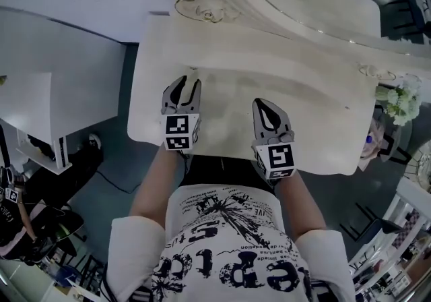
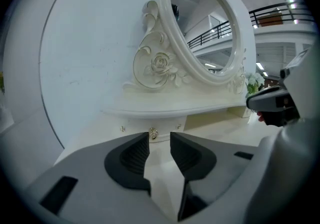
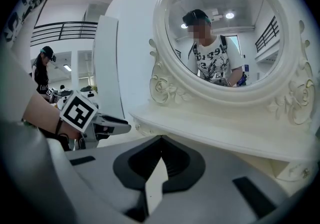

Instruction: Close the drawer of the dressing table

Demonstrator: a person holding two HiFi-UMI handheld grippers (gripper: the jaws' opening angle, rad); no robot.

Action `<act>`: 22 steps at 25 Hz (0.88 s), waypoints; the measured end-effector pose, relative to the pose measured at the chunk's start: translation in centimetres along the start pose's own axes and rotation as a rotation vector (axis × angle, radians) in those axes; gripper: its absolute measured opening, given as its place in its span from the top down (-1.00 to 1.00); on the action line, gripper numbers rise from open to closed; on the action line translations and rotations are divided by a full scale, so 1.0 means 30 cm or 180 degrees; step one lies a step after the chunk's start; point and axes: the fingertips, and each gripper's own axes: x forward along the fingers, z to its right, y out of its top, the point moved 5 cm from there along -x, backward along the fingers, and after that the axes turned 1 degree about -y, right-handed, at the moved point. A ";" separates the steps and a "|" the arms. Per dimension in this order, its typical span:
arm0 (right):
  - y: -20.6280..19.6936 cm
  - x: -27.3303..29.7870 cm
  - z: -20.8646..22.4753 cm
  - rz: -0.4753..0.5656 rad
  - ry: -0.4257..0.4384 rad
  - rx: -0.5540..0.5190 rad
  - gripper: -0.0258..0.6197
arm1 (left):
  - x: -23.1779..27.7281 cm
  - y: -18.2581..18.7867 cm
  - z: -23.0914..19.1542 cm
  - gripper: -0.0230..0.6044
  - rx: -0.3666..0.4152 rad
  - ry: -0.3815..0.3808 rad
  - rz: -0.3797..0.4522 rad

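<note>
The cream dressing table (image 1: 316, 85) spreads out below me, its oval mirror (image 2: 205, 33) on a raised shelf. Under that shelf is a small drawer front (image 2: 142, 129) with a gold knob (image 2: 153, 133); it looks about flush with the panel around it. My left gripper (image 1: 190, 80) hovers over the tabletop, open, with its tips (image 2: 159, 137) just short of the knob and nothing between them. The knob shows in the gap beyond the pads. To its right, my right gripper (image 1: 264, 102) is shut and empty, its tips (image 3: 160, 138) pointing at the shelf below the mirror.
White flowers (image 1: 397, 102) stand at the table's right end. A white cabinet (image 1: 40, 92) is off to the left, with another person (image 1: 13, 220) beyond it. The table's front edge (image 1: 222, 156) runs just under my wrists.
</note>
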 end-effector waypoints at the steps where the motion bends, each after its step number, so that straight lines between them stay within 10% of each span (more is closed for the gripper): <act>1: 0.005 -0.010 0.000 0.0016 -0.0007 -0.0007 0.88 | -0.028 0.020 0.012 0.52 0.0019 -0.0008 0.0059; 8: 0.087 -0.119 0.016 0.0223 -0.0186 0.0053 0.88 | -0.185 0.147 0.116 0.87 0.0112 -0.0334 0.0309; 22: 0.363 -0.410 0.040 0.0971 -0.0300 0.0132 0.88 | -0.454 0.560 0.331 0.87 0.0513 -0.0992 0.1150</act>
